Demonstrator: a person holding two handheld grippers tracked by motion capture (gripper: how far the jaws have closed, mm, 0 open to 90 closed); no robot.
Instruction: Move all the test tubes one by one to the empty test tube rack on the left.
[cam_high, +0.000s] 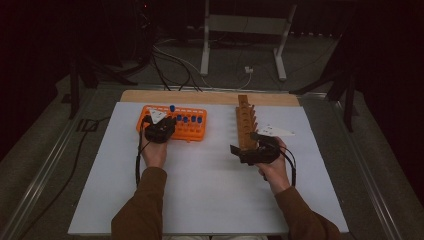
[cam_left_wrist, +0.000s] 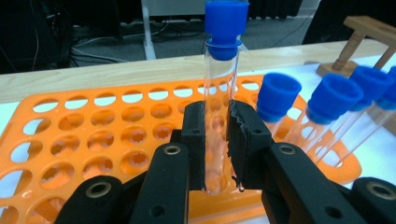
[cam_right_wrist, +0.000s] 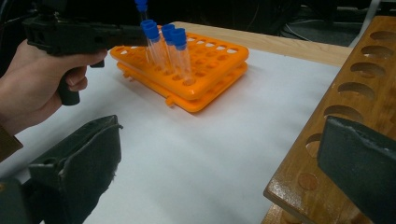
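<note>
Left gripper view gives us the clearest look at the test tube (cam_left_wrist: 221, 93): a clear, thin-walled tube with a blue cap (cam_left_wrist: 226, 25), standing upright above the orange rack (cam_left_wrist: 93, 135), its lower end at one of the rack's holes. We have the left gripper (cam_left_wrist: 219, 140) clamped on the tube's lower half, both pads pressed against the wall. We judge the tube light, rigid, smooth and breakable; hold it on the straight wall below the cap with modest pressure and keep it vertical, since a tilt could bind it against the hole's rim. Four more capped tubes (cam_left_wrist: 322, 107) lean in the rack just beside it. In the high view the rack (cam_high: 200, 135) sits on the white table cover (cam_high: 200, 190), with the wooden rack (cam_high: 245, 125) well apart. Our right gripper (cam_right_wrist: 219, 154) stands wide open, holding nothing, one jaw by the wooden rack's (cam_right_wrist: 345, 93) near end.
</note>
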